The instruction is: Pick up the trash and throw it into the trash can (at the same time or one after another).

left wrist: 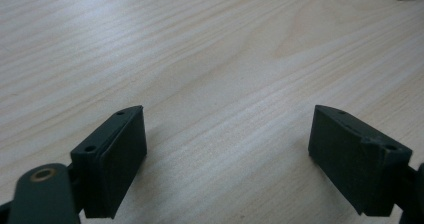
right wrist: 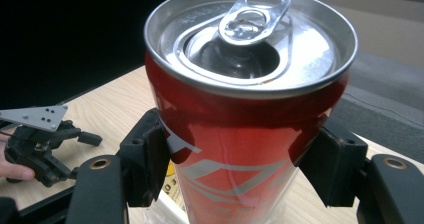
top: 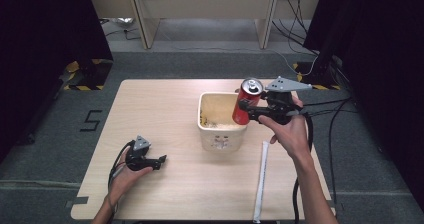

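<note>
A red drink can (top: 246, 101) with an opened silver top hangs in the air over the right rim of a cream tub (top: 221, 130). My right gripper (top: 248, 109) is shut on the can (right wrist: 240, 134), with a black pad pressed on each side of its body. The can stands nearly upright, leaning a little. My left gripper (top: 161, 161) rests low over the table's front left, held by a hand. Its jaws stand wide apart above bare wood in the left gripper view, my left gripper (left wrist: 227, 156) holding nothing. It also shows far off as my left gripper (right wrist: 87, 136).
The cream tub stands mid-table and holds some pale loose material. A long white paper-wrapped stick (top: 261, 179) lies on the table (top: 165, 104) at the front right, running toward the near edge. Cables (top: 330, 114) trail off the right side.
</note>
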The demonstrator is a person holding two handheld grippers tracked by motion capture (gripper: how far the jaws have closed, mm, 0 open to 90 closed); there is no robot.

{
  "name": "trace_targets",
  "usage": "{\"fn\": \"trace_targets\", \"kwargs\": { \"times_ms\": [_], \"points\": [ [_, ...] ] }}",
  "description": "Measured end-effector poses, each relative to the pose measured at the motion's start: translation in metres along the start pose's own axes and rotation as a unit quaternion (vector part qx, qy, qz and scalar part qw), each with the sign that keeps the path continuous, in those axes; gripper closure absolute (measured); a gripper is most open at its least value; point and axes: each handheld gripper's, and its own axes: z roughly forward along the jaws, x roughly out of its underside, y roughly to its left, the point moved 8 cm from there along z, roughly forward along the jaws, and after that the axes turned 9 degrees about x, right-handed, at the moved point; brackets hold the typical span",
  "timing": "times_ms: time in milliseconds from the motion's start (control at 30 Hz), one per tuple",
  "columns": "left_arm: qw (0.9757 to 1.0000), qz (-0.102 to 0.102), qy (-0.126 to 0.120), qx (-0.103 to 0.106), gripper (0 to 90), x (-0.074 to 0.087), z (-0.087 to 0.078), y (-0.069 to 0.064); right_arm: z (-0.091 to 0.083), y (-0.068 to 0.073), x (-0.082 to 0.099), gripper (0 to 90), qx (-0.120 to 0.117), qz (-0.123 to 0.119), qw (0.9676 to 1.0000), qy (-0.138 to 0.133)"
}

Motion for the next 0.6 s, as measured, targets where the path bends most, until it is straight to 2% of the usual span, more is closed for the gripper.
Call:
{"fn": "trace_targets", "kwargs": {
  "times_ms": [33, 133, 167, 333, 500, 600],
  "points": [
    [1.0, 0.001, 0.001, 0.0, 14.8, 0.0, 0.0, 0.0, 0.008, 0.002, 0.001, 34.2, -0.001, -0.004, 1.0, 0.005],
    [1.0, 0.0, 0.0, 0.0, 14.8, 0.0, 0.0, 0.0, 0.013, 0.003, 0.002, 34.2, -0.001, -0.003, 1.0, 0.009],
    [1.0, 0.001, 0.0, 0.0, 14.8, 0.0, 0.0, 0.0, 0.021, 0.003, 0.002, 34.2, -0.002, -0.003, 0.9999, 0.011],
    [1.0, 0.0, 0.0, 0.0, 14.9, 0.0, 0.0, 0.0, 0.035, 0.005, 0.003, 34.2, -0.002, -0.002, 0.9999, 0.013],
    [1.0, 0.0, 0.0, 0.0, 14.8, 0.0, 0.0, 0.0, 0.048, 0.008, 0.006, 34.1, 0.002, -0.011, 0.9998, 0.018],
    [1.0, 0.0, 0.0, 0.0, 14.8, 0.0, 0.0, 0.0, 0.053, 0.01, 0.007, 34.1, 0.0, -0.008, 0.9998, 0.019]
  ]
}}
